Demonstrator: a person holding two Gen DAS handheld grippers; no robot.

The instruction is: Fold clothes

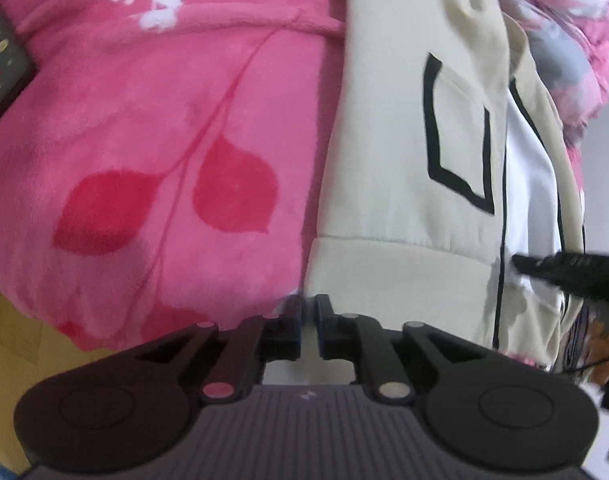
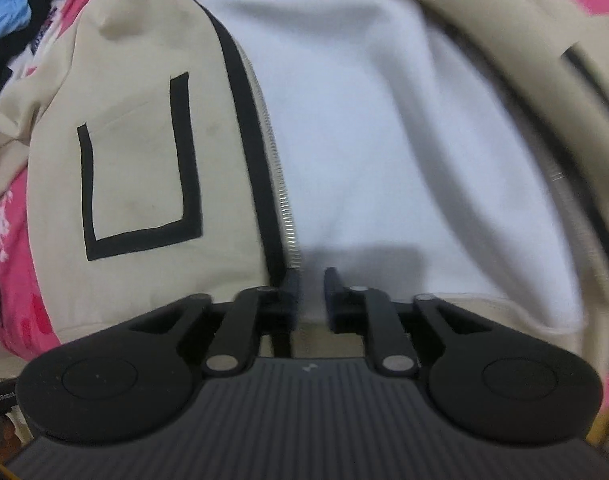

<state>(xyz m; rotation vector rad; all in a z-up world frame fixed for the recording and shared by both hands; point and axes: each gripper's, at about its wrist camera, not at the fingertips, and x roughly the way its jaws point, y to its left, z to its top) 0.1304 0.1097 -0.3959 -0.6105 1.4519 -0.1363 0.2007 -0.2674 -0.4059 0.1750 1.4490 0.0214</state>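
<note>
A cream zip-up fleece jacket with black trim (image 1: 400, 128) is lying opened out over a bright pink plush blanket printed with red leaves (image 1: 164, 152), its ribbed hem nearest both cameras. In the left wrist view the left tool (image 1: 308, 308) is sitting at the hem's corner where cream meets pink; its fingers are nearly pressed together with only a thin slit between them, and hem cloth seems to be in that slit, though blur makes it impossible to tell whether it is actually pinched. The black-outlined square pocket (image 1: 458, 136) is showing on the jacket's front panel (the outline is tilted in this view).

In the right wrist view the right tool (image 2: 311, 280) is lying against the white fleece lining (image 2: 384, 128) just beside the metal zipper teeth (image 2: 282, 184) and their black tape. Its fingers are standing a little apart, white lining showing in the gap, and I cannot tell if they are gripping it. The right tool is also appearing as a dark blurred shape at the right edge of the left view, over the zipper.
</note>
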